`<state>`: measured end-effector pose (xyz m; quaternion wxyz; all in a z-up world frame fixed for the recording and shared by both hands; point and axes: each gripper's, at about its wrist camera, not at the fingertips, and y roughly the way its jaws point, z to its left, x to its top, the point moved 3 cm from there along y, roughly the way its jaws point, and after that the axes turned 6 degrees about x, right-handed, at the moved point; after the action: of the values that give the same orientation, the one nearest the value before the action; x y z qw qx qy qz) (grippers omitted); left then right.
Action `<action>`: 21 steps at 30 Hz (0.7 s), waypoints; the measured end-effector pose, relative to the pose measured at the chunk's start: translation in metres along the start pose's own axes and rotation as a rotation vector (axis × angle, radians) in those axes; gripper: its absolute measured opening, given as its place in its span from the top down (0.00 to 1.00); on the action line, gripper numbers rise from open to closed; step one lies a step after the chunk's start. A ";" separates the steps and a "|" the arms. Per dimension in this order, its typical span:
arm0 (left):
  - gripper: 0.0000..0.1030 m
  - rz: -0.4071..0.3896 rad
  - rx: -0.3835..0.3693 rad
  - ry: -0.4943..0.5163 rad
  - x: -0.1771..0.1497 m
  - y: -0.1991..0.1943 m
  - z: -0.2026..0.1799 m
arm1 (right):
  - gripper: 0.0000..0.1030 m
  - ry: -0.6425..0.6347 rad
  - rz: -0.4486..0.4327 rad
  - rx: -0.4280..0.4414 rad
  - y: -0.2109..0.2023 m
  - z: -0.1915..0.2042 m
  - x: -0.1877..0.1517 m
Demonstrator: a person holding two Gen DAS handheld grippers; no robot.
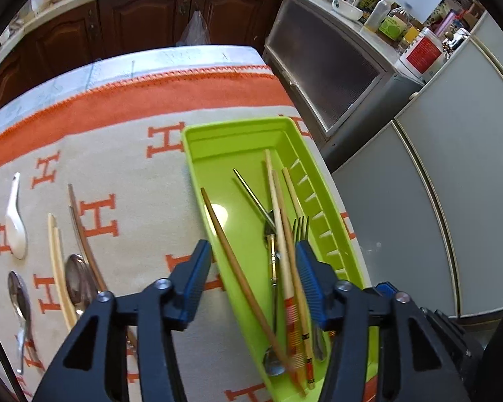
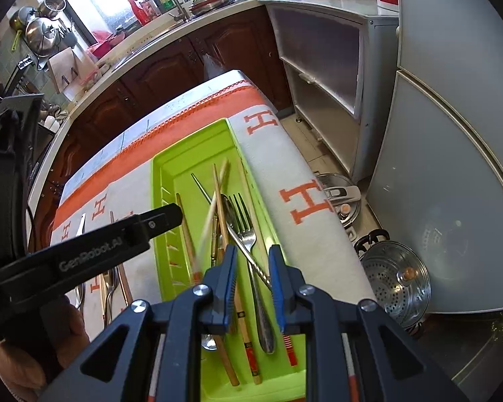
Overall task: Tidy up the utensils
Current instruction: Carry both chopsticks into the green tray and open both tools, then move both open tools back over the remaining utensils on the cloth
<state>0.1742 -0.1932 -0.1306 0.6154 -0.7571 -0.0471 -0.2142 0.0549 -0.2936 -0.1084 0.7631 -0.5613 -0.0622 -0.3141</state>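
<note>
A lime green utensil tray [image 1: 218, 140] lies on the orange and cream cloth, holding several chopsticks, a fork [image 1: 301, 224] and a spoon. My left gripper [image 1: 255, 268] hangs open above the tray's near end. A brown chopstick [image 1: 231, 251] lies loose and slanted between its blue pads, its lower end blurred. In the right wrist view, my right gripper [image 2: 251, 268] stands slightly open over the tray [image 2: 198, 144]. The fork [image 2: 246, 231] and a twisted-handle spoon run under the gap, and neither pad touches them. One finger of the left gripper [image 2: 157, 221] reaches in from the left beside a blurred pale chopstick [image 2: 214, 201].
Left of the tray, a white ceramic spoon [image 1: 15, 221], cream chopsticks [image 1: 58, 268], brown chopsticks [image 1: 84, 241] and metal spoons [image 1: 80, 281] lie on the cloth. The table's right edge drops to the floor, where a steamer pot [image 2: 395, 281] and a cooker lid [image 2: 338, 197] sit. A hand [image 2: 33, 355] is at the lower left.
</note>
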 end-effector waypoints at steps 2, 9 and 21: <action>0.40 -0.026 0.017 0.020 -0.003 -0.009 0.004 | 0.82 0.000 -0.003 0.006 -0.002 0.002 -0.001; 0.35 -0.084 0.081 0.081 -0.025 -0.036 0.026 | 0.82 -0.012 -0.005 0.011 -0.006 0.013 -0.010; 0.28 -0.218 0.195 0.116 -0.067 -0.097 0.090 | 0.82 -0.063 0.006 0.003 -0.018 0.044 -0.031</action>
<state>0.1054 -0.0715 -0.0809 0.6608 -0.6704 -0.1141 -0.3177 0.0322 -0.2450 -0.0919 0.7625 -0.5701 -0.0849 -0.2940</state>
